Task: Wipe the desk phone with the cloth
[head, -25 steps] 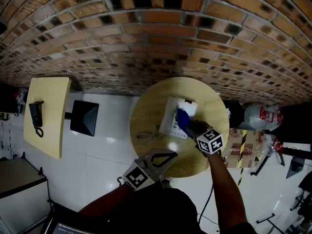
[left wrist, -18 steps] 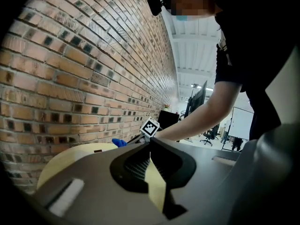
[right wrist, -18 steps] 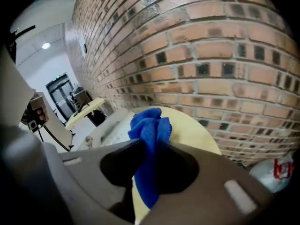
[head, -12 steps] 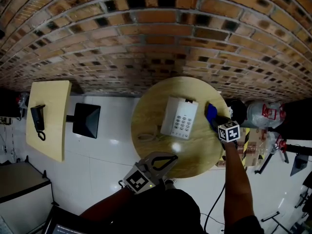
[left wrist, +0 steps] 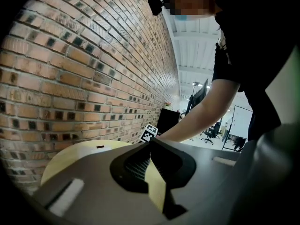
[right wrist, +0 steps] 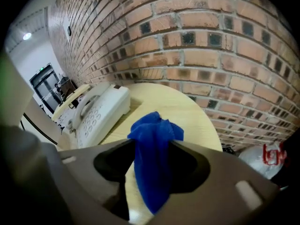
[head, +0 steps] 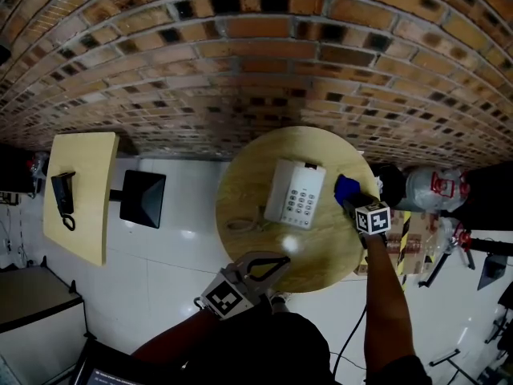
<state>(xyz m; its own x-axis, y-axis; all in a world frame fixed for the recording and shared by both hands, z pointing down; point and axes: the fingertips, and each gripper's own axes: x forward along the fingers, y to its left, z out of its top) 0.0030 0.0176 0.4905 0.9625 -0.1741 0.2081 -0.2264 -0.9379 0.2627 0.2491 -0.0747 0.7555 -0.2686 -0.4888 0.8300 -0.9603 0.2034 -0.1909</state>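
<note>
A white desk phone (head: 295, 192) lies on the round wooden table (head: 248, 175), its keypad facing up. In the right gripper view the phone (right wrist: 96, 114) is off to the left of the jaws. My right gripper (head: 350, 197) hovers over the table's right edge, clear of the phone. Its jaws are opening, and the blue cloth (right wrist: 152, 149) still hangs bunched between them, with a gap along the left jaw. The cloth (head: 345, 187) pokes out ahead of the fingertips. My left gripper (head: 276, 260) stays at the table's near edge, shut and empty (left wrist: 151, 142).
A brick wall (head: 240, 54) runs behind the table. A pale ring (head: 239, 224) lies on the table to the left of the phone. To the left stand a rectangular table (head: 80, 215) with a black handset (head: 60, 189) and a black square stool (head: 143, 197). Bags (head: 429, 191) crowd the floor on the right.
My right gripper carried the cloth off the phone to the table's right edge, and the phone now lies uncovered. The left gripper has stayed in place.
</note>
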